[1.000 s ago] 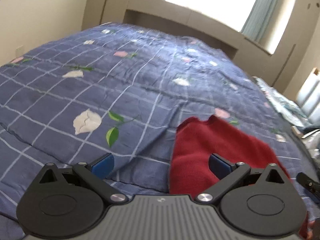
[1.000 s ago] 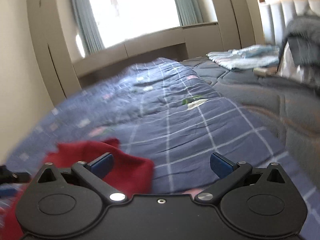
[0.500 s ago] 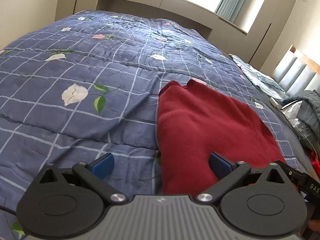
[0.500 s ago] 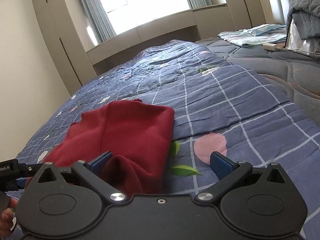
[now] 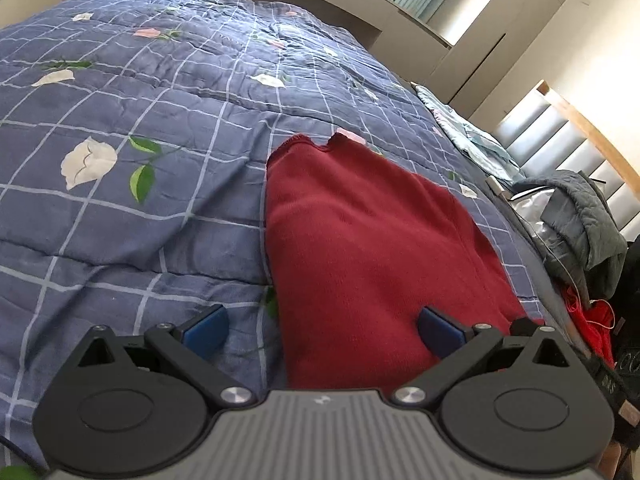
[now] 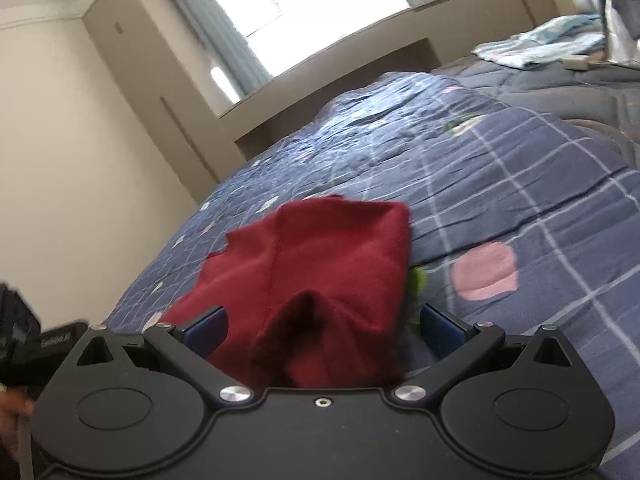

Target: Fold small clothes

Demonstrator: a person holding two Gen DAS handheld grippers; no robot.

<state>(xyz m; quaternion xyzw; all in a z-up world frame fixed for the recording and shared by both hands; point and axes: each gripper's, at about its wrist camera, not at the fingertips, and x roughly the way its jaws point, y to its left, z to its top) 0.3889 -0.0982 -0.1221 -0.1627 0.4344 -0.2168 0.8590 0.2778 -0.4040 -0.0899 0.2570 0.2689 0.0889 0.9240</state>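
A: What took up most of the room?

B: A bed [image 5: 168, 208], covered by a blue checked quilt [image 5: 120, 92] printed with white and pink flowers. It filled both views. Behind it stood a beige wall unit under a bright window [image 6: 320, 4] with pale blue curtains.

A: And the clothes?

B: One dark red knitted garment [image 5: 360, 248] lay flat on the quilt, lengthwise away from the left camera, its notched far edge pointing toward the window. From the right camera the same garment [image 6: 320, 264] showed a seam down its middle and a raised fold at the near end.

A: Anything else on the bed?

B: Near the headboard [image 5: 568, 136] sat a grey padded jacket [image 5: 584, 216], and beside it a folded light blue cloth [image 5: 472, 140]. Some red fabric lay at the far right edge, too cramped to make out.

A: How were the tools?

B: The left tool [image 5: 322, 326] was spread wide, one blue pad over bare quilt and the other over the garment's near end, holding nothing. The right tool [image 6: 322, 326] was also spread wide, the garment's raised fold sitting between its pads, ungripped. I could not tell whether either touched the cloth.
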